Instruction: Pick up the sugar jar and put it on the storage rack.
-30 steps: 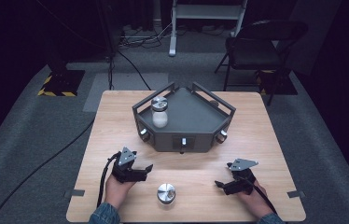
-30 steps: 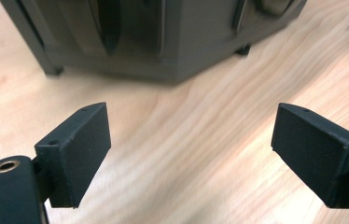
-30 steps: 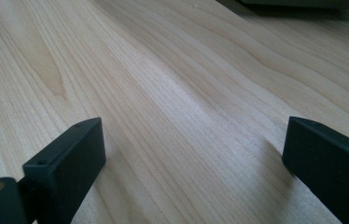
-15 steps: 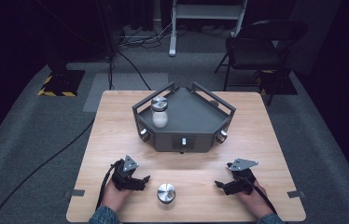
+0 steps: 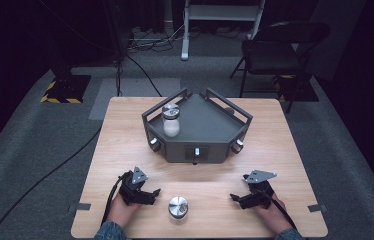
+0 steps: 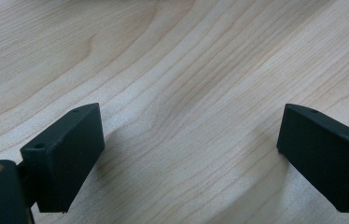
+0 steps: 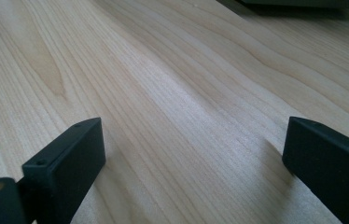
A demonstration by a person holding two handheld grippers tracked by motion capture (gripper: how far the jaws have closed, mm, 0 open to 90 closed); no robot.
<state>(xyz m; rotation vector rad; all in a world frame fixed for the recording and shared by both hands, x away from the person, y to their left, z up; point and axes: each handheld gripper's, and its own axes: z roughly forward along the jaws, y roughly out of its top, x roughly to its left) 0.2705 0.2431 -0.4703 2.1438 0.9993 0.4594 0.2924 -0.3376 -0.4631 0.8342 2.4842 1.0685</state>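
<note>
From above, my forearms (image 5: 109, 231) are cut off by the bottom edge, and my hands sit mostly hidden under the grippers. The small knobs (image 5: 195, 151) on the dark tray's (image 5: 210, 125) front wall are too small to make out. In my right gripper view, the tray is cropped by the top edge.

The left gripper (image 5: 151, 194) is drawing back toward the table's near edge and turning, so that it is now lying just left of the metal cap (image 5: 178, 206) and apart from it. Its jaws have just been opening, and in the left gripper view they are standing wide over bare wood, nothing between them.
</note>
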